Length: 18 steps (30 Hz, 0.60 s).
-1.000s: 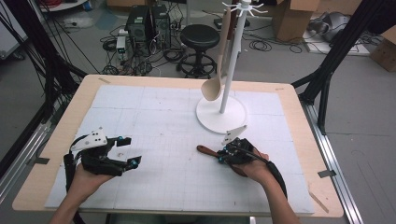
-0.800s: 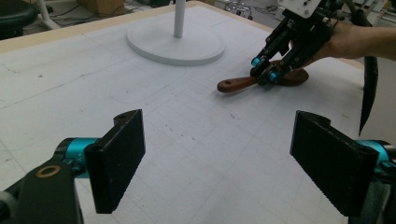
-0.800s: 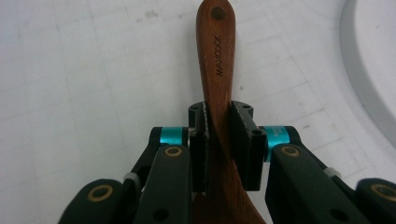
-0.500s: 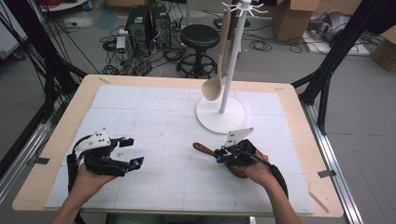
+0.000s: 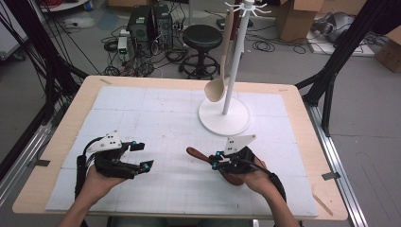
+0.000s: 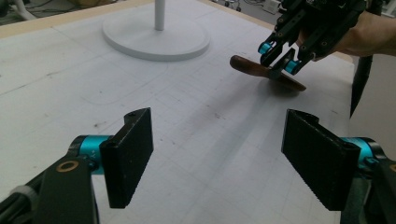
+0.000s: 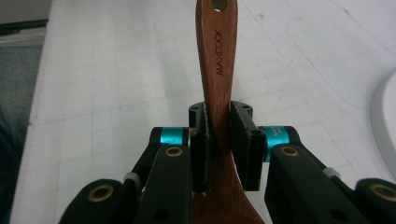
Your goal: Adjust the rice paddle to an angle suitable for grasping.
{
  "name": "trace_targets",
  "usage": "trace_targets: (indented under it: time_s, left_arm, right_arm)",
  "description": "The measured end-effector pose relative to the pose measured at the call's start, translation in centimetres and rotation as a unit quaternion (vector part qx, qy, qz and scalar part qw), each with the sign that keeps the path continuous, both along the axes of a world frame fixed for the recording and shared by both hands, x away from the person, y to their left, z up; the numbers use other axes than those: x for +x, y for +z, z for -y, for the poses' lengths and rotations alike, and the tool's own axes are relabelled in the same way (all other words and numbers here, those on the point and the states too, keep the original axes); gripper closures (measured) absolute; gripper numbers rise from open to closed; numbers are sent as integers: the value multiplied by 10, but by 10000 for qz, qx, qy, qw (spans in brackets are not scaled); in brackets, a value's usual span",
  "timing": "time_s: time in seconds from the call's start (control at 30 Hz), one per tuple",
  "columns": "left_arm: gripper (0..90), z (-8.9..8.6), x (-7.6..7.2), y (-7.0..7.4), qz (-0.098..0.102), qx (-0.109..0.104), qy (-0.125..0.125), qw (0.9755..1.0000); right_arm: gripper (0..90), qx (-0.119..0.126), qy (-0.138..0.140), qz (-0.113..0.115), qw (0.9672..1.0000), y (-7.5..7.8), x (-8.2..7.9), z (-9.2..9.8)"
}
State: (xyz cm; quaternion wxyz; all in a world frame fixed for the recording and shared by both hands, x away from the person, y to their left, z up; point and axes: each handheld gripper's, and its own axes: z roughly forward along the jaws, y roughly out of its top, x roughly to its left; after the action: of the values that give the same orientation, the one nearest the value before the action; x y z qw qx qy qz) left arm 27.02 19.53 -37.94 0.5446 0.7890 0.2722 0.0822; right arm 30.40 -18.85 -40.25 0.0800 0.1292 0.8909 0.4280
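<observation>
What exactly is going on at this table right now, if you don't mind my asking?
A person holds a gripper in each hand. The right gripper is clamped on the handle of a dark wooden spoon, low over the white mat. The left gripper is open with nothing between its jaws. A pale wooden spoon already hangs on the white rack.

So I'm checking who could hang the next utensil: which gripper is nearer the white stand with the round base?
Right. The right gripper, shut on a dark wooden spoon, sits just in front of the white stand; the left gripper is farther off, at the table's near left.
</observation>
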Motion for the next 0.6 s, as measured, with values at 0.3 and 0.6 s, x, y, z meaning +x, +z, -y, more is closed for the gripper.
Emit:
trace_targets:
  time_s: [0.3, 0.6]
  left_arm:
    - [308, 17, 2, -4, -125, 62, -239, 9996]
    - [368, 32, 4, -7, -233, 77, -468, 9986]
  right_arm:
    - [788, 216, 281, 76, 9993, 6, -8, -22]
    - [788, 361, 487, 109, 9981, 9, -11, -43]
